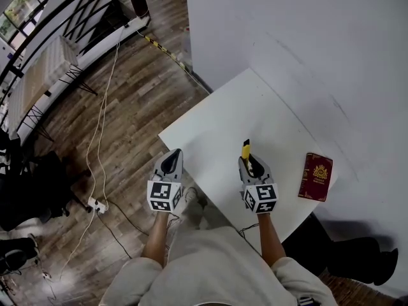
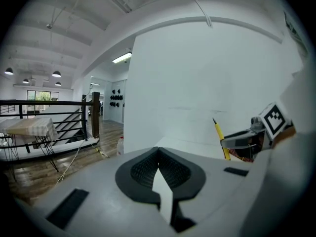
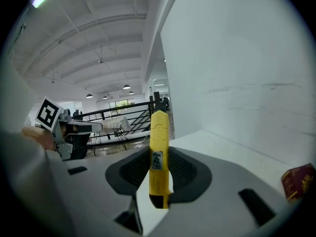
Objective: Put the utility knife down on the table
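The yellow utility knife (image 1: 245, 150) stands upright between the jaws of my right gripper (image 1: 248, 160), which is shut on its lower half, above the near part of the white table (image 1: 223, 126). In the right gripper view the knife (image 3: 160, 132) rises from the dark pads (image 3: 182, 169), its tip up. My left gripper (image 1: 173, 157) hovers over the table's near-left edge, its jaws closed with nothing between them. The left gripper view shows its pads (image 2: 143, 169) meeting at the tip, with the knife (image 2: 218, 132) off to the right.
A dark red book (image 1: 315, 176) lies on the table right of my right gripper. A white wall backs the table. Left of it the wooden floor carries cables and a power strip (image 1: 97, 204), with a black railing (image 1: 83, 11) beyond.
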Demonstrator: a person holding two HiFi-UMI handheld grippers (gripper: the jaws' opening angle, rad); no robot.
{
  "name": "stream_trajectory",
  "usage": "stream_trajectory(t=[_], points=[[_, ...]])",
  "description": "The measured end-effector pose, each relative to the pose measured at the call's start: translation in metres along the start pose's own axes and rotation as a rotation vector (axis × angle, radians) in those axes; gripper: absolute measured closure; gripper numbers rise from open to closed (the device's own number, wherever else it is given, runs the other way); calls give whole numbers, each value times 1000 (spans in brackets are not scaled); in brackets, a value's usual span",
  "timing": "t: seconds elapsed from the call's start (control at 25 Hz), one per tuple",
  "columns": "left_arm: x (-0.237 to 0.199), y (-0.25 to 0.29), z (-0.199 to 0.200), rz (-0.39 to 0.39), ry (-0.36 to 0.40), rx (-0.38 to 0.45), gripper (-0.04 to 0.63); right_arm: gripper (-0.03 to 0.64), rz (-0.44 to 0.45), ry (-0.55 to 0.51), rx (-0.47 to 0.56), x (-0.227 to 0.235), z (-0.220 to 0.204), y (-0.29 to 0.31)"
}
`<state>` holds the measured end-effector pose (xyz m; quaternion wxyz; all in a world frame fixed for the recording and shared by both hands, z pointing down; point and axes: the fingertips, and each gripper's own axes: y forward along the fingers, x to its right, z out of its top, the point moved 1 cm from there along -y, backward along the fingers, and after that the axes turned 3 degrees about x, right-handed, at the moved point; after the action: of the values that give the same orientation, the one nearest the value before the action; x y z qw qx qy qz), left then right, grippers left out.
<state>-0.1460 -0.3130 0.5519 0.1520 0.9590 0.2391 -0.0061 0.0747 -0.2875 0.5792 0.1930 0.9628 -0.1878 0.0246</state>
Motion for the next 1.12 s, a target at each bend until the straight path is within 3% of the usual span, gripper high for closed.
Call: stream_trajectory(t=[0.48,1.12], points=[[-15,19,-26,-11,-23,-53,589,507,5,-18,-76,3,-24,27],[-30,27,-35,-21,-45,-73,589,507,71,-234,-249,10,-56,81]])
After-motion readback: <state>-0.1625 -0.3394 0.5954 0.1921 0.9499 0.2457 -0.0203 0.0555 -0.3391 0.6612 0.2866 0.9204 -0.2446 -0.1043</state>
